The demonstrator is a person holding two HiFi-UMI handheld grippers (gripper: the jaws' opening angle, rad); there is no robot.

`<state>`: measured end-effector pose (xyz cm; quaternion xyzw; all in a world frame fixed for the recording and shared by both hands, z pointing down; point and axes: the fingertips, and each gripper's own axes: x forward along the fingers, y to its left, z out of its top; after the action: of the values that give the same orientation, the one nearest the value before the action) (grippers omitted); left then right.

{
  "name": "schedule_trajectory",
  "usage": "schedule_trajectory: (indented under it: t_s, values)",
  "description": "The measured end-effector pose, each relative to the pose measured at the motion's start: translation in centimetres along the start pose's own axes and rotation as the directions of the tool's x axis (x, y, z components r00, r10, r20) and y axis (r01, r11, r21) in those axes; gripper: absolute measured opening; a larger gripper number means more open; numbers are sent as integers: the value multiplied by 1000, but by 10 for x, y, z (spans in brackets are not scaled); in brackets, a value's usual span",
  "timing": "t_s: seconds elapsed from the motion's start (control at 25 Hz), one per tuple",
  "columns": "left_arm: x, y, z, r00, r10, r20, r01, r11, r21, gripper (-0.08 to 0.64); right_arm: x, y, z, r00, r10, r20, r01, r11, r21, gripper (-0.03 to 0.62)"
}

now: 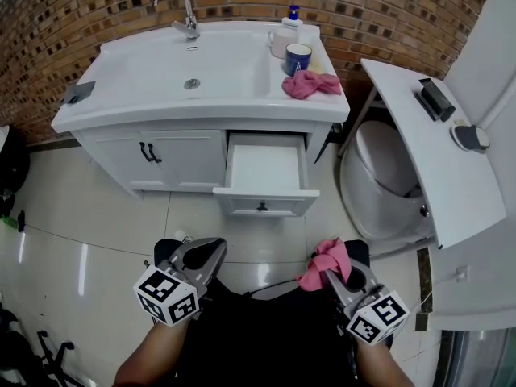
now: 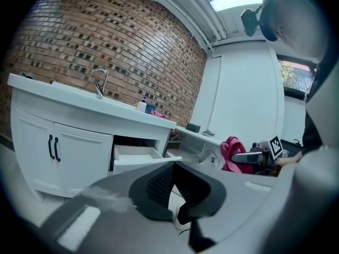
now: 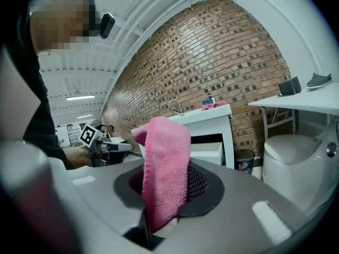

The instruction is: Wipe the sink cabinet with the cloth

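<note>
Pink cloth (image 1: 324, 261) hangs pinched in the closed jaws of the right gripper (image 1: 332, 277), held over the floor (image 1: 97, 240) well apart from the white sink cabinet (image 1: 121, 147). The left gripper (image 1: 208, 256) has its jaws drawn together on nothing. The cabinet's drawer (image 1: 264, 169) stands open. A second pink cloth (image 1: 310, 85) lies at the surface's front right corner.

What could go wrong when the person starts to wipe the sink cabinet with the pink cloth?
1. The drawer stands open, so the right gripper might bump it while wiping the cabinet front.
2. Much of the pink cloth sticks out loose from the gripper; it may slip out under pressure.
3. The blue mug stands at the right end of the sink top and could be knocked over.
</note>
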<state>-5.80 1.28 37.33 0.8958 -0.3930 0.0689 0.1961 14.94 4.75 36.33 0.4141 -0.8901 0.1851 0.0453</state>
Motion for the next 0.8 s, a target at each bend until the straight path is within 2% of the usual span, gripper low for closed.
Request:
schedule_trajectory:
  t_s: [0.36, 0.8]
  values:
    - [0, -5, 0, 1000, -4, -5, 4, 1000, 30, 5, 3, 3, -4, 1000, 8, -25, -8, 1000, -13, 91]
    - [3, -5, 0, 1000, -10, -11, 11, 999, 34, 5, 10, 4, -4, 999, 23, -43, -23, 1000, -18, 91]
